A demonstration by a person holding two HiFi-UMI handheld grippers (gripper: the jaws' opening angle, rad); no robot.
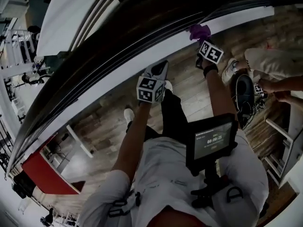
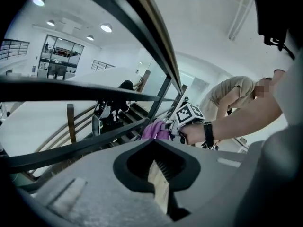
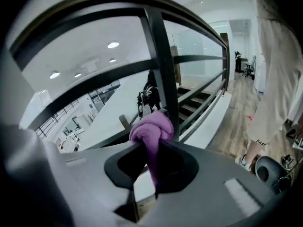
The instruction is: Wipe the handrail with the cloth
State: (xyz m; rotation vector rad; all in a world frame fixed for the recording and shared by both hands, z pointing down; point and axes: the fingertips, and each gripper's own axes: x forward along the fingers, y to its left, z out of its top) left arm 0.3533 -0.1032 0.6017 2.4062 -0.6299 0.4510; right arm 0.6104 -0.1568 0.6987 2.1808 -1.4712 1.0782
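Nearest, the left gripper (image 1: 157, 71) has its jaws together on nothing, while farther right along the one dark handrail (image 1: 142, 34) the right gripper (image 1: 200, 38), second of two, is clamped on the single purple cloth (image 3: 152, 129), whose bunched end sticks out beyond the jaws by a black railing post (image 3: 163, 79).

The black post (image 3: 163, 70) stands just behind the cloth (image 3: 151, 129) in my right gripper (image 3: 150, 162) and blocks sideways travel along the handrail (image 1: 132, 27) there. The gaps between the rail bars (image 3: 199, 86) are open. The wooden floor (image 1: 189, 91) behind is free, and a second person (image 1: 279, 84) crowds the right.
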